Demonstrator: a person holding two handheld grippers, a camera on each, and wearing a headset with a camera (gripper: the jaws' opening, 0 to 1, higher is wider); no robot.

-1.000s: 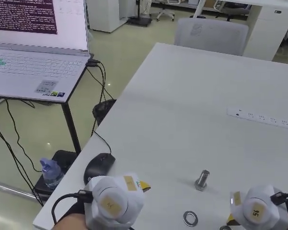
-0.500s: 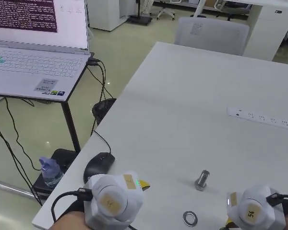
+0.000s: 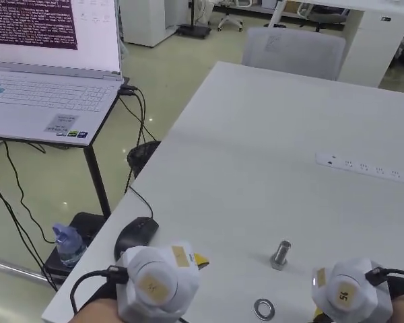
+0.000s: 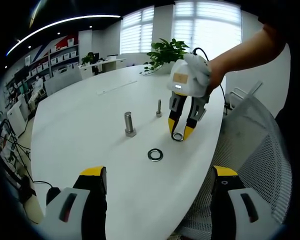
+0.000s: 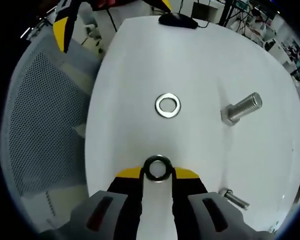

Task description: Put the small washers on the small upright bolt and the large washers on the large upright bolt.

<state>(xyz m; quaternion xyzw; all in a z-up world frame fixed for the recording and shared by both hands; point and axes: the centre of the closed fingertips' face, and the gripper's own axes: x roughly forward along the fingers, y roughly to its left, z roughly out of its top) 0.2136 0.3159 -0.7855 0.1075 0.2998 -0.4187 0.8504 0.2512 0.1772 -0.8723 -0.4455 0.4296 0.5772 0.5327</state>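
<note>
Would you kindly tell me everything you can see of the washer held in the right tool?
The washer is a flat ring of shiny grey metal with a round hole. The yellow tips of the right tool pinch its edge, holding it close to the white table, apart from a second washer lying flat there.

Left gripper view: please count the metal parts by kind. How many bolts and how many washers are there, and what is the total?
Bolts: 2, the large bolt and the small bolt, both upright.
Washers: 2, the loose washer flat on the table and the held washer between the jaws of the right gripper.
Total: 4.
</note>
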